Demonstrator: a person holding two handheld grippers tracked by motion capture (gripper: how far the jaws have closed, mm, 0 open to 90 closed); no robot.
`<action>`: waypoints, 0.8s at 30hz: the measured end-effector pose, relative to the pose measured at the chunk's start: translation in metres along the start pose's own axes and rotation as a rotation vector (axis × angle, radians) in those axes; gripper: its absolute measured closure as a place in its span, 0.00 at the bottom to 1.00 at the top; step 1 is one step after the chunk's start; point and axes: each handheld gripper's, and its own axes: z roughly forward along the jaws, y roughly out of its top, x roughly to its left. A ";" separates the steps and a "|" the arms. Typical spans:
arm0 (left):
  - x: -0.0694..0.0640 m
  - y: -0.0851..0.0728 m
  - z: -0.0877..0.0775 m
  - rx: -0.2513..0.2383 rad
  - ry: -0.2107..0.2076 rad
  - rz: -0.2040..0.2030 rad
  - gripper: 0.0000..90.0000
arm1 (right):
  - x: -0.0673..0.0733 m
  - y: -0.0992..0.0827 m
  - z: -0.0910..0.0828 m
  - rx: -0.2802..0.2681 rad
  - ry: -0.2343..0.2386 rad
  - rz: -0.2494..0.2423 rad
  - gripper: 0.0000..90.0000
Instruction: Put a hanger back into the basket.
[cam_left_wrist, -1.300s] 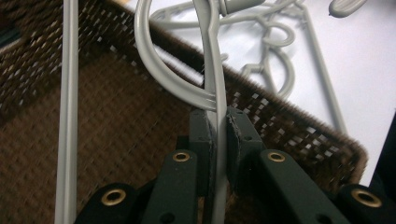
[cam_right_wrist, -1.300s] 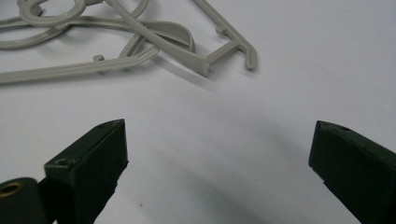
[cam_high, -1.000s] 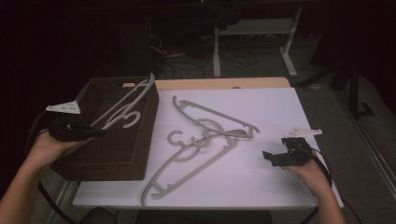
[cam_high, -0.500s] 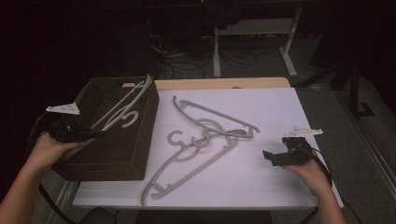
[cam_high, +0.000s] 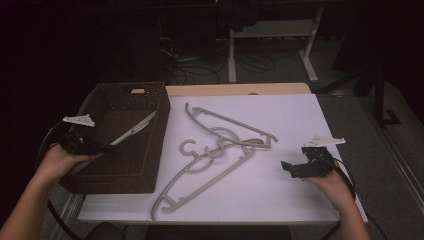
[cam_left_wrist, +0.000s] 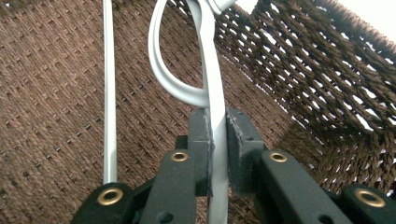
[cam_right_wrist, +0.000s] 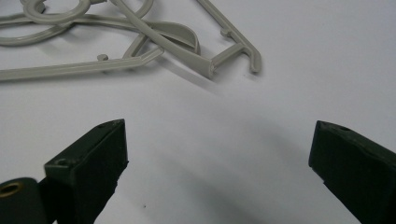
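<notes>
High view | left hand-held gripper (cam_high: 107, 147) clamped on grey hanger (cam_high: 134, 130), jaws just easing apart, lowering it into brown basket (cam_high: 161, 131) at desk's (cam_high: 300, 200) left edge (for storage) | right hand-held gripper (cam_high: 286, 167) apart, waiting near loose hangers (cam_high: 220, 150).

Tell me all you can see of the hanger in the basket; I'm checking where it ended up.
The grey plastic hanger lies slanted inside the brown woven basket, its far end toward the basket's right wall. It has a curved loop and flat bar. The left gripper has its pads on that bar, jaws just easing open.
</notes>
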 end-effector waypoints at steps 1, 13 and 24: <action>0.000 0.000 0.000 -0.007 0.007 -0.006 0.81 | 0.000 0.000 -0.001 -0.003 0.002 -0.002 0.05; 0.003 0.002 -0.008 -0.102 0.002 -0.041 0.44 | 0.005 0.006 -0.004 -0.024 0.020 -0.010 0.05; -0.015 0.027 -0.014 -0.192 -0.020 -0.029 0.21 | 0.005 0.004 -0.006 -0.032 0.035 -0.015 0.05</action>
